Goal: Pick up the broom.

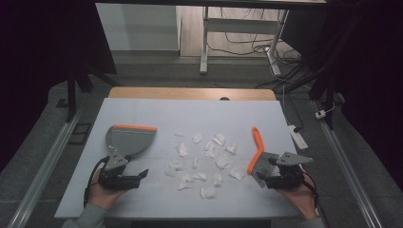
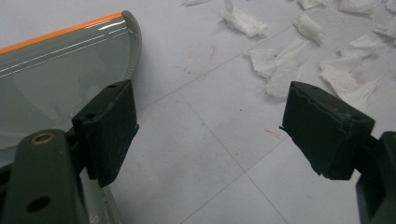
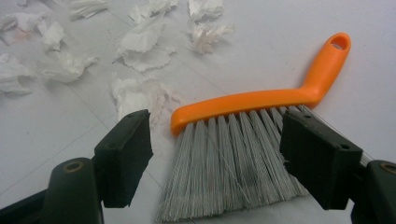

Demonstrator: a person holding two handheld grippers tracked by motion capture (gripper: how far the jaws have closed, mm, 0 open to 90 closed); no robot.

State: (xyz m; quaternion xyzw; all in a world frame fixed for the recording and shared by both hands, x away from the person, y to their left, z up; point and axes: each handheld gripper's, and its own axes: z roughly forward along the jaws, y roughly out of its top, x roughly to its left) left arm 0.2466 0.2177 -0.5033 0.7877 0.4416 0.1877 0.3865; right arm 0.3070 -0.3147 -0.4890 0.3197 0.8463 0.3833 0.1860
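The right gripper (image 1: 272, 175), at the lower right of the high view, stands released with jaws wide on either side of the grey bristles of the brush (image 3: 243, 140); its orange handle runs up and away toward the upper right of the right gripper view (long axis roughly in line with the jaws' reach). The left gripper (image 1: 135, 176), lower left, is likewise released, and the dustpan (image 1: 127, 139) lies just above it, orange edge farthest off. Paper scraps (image 1: 204, 161) are scattered between the two tools. No brand or writing can be read.
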